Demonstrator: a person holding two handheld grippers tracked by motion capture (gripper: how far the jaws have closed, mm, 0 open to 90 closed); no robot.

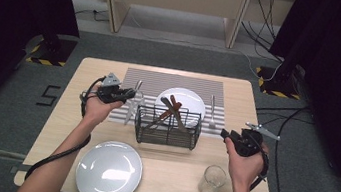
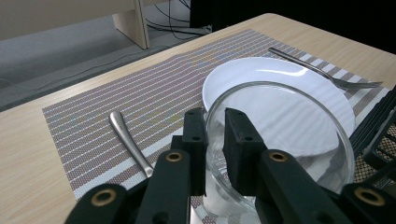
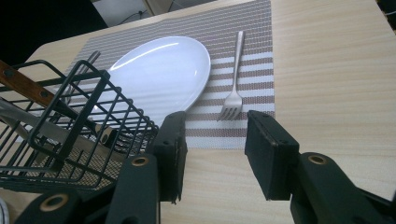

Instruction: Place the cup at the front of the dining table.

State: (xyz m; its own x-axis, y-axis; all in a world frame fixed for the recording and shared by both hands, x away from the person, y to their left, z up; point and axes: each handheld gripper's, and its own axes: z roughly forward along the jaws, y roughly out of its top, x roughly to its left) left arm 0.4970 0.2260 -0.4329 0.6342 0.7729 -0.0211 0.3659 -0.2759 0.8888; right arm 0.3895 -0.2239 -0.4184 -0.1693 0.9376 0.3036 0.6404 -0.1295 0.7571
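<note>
A clear, round drinking glass (image 2: 280,149) is clamped by the left gripper (image 2: 215,140), one jaw inside the rim and the other outside, so that only the thin wall is pinched. In the high view the glass (image 1: 136,102) sits just beyond the left gripper (image 1: 126,94), at the near left edge of the striped woven placemat (image 1: 160,79), beside a black wire cutlery basket (image 1: 168,126); whether its base rests on the surface or hangs slightly above cannot be made out.

The glass is judged rigid, smooth and brittle. A rim pinch is likely to slip or tilt under quick motion, so a firm but gentle hold low on the wall would be safer.

The right gripper (image 3: 215,140) is held with its jaws apart and nothing between them, a silver metal fork (image 3: 233,84) lying ahead of it.
</note>
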